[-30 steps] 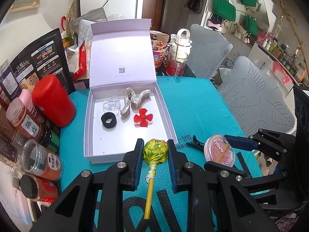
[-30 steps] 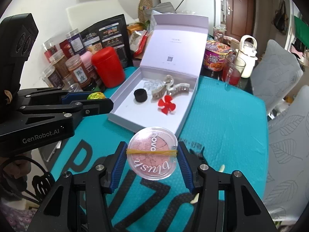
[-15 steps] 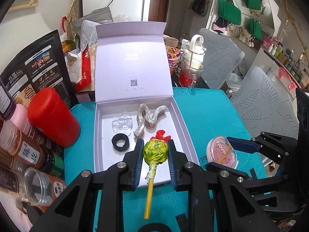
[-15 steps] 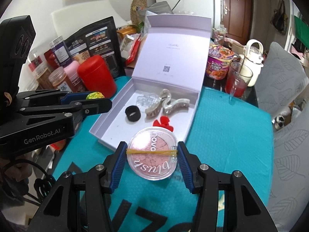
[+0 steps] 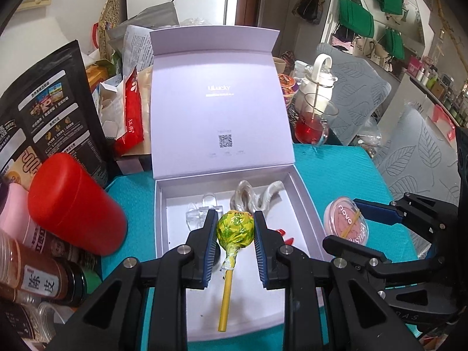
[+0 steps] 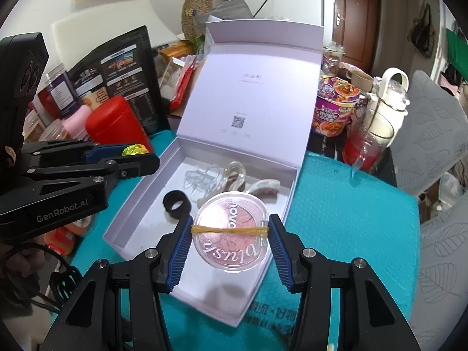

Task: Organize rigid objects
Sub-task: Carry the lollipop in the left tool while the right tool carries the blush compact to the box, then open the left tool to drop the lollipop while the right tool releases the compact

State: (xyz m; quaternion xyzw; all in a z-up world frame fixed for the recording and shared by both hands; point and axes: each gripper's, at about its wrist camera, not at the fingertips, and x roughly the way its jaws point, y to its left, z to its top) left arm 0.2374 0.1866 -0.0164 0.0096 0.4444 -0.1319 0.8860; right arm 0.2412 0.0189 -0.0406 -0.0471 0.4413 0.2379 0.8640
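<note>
Above the open box (image 5: 307, 201) at the desk's far edge, left gripper (image 5: 235, 229) clamps a lollipop (image 5: 235, 229), right gripper (image 6: 230, 232) a blush compact (image 6: 230, 232) (rubber-banded); next, likely lowering and releasing inside.

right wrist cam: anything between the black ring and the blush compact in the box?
Nothing. In the right wrist view only bare white box floor shows between the black ring and the blush compact, which the right gripper holds above the box.

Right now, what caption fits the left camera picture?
Left hand-held gripper carries a lollipop over the open box.
</note>
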